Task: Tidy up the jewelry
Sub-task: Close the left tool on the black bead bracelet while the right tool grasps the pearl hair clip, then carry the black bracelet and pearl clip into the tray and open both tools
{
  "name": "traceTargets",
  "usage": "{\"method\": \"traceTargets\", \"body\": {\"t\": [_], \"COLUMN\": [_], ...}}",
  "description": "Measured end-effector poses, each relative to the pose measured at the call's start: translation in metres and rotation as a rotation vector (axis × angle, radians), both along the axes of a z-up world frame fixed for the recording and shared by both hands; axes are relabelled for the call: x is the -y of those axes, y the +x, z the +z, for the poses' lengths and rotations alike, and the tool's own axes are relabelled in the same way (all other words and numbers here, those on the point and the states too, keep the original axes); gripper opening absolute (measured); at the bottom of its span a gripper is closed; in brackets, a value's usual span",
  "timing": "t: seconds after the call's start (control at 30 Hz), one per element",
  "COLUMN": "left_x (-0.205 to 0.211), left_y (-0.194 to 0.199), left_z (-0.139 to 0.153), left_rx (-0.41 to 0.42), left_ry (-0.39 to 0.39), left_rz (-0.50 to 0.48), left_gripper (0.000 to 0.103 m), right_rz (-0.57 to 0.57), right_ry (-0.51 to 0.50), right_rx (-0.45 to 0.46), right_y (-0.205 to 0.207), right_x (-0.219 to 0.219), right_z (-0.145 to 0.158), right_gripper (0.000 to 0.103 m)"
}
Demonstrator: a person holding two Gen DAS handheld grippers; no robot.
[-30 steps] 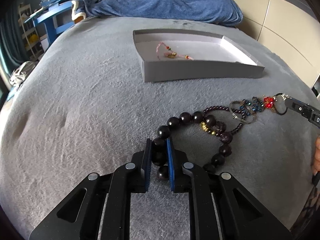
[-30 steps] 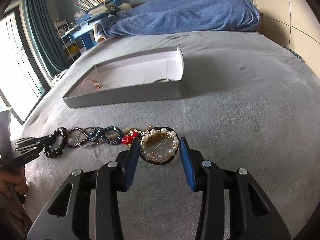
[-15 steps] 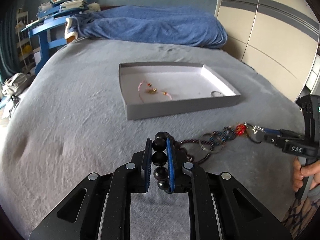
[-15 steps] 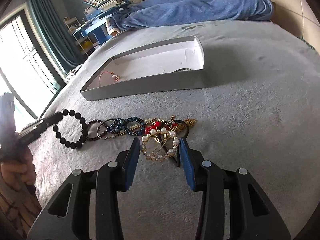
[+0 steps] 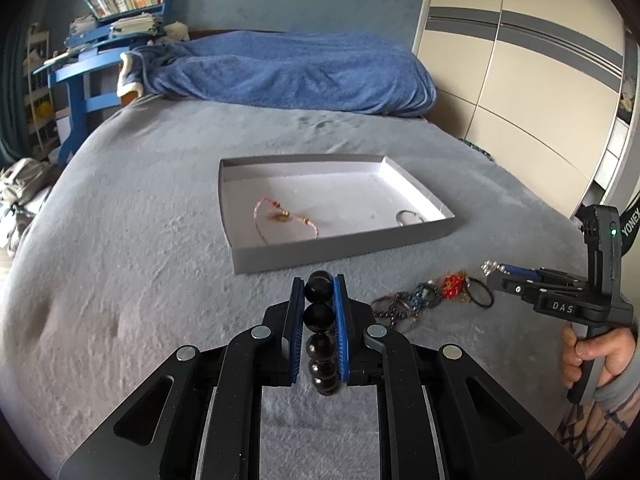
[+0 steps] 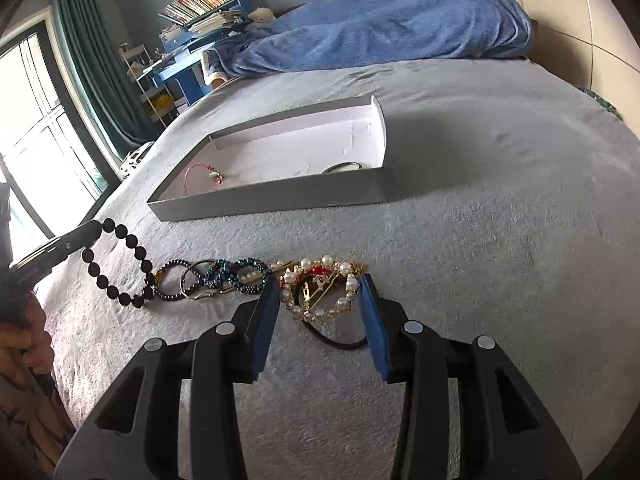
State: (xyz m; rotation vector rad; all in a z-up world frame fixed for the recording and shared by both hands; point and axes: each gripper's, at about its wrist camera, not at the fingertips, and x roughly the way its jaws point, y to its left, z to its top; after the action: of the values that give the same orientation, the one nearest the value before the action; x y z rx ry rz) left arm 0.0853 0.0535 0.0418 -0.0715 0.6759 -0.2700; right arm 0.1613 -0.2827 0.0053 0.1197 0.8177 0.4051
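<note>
The left gripper is clamping one black bead bracelet. The right gripper is gripping the pearl ornament. Only the left view is showing both pieces lying in the tray.

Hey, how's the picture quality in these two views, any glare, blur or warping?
Right wrist view: the window at left is blown out white, and the tray throws a soft shadow to its right. Left wrist view: even light, no glare. Both: sharp at centre, strong fisheye bending, dark corners.
</note>
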Motion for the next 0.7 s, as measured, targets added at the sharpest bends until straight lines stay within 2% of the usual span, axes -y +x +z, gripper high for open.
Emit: {"method": "traceTargets", "body": {"t": [0.17, 0.4, 0.7], "left_x": [-0.001, 0.005, 0.014], "left_y": [0.004, 0.014, 0.037], "left_z": [0.013, 0.034, 0.047], "left_rx": [0.022, 0.053, 0.064], "left_ry": [-0.012, 0.016, 0.030], "left_rz": [-0.003, -0.023, -0.044], "left_gripper": [0.015, 0.015, 0.015], "right_rz": [0.007, 0.044, 0.084], "right_ry": [0.001, -0.021, -0.044], "right_rx": [0.008, 0.036, 0.067], "right_y": [0.003, 0.014, 0.035], "right_x": [-0.002, -0.014, -0.026], "right_z": [0.004, 0.013, 0.025], "right_gripper": [0.040, 0.040, 0.040]}}
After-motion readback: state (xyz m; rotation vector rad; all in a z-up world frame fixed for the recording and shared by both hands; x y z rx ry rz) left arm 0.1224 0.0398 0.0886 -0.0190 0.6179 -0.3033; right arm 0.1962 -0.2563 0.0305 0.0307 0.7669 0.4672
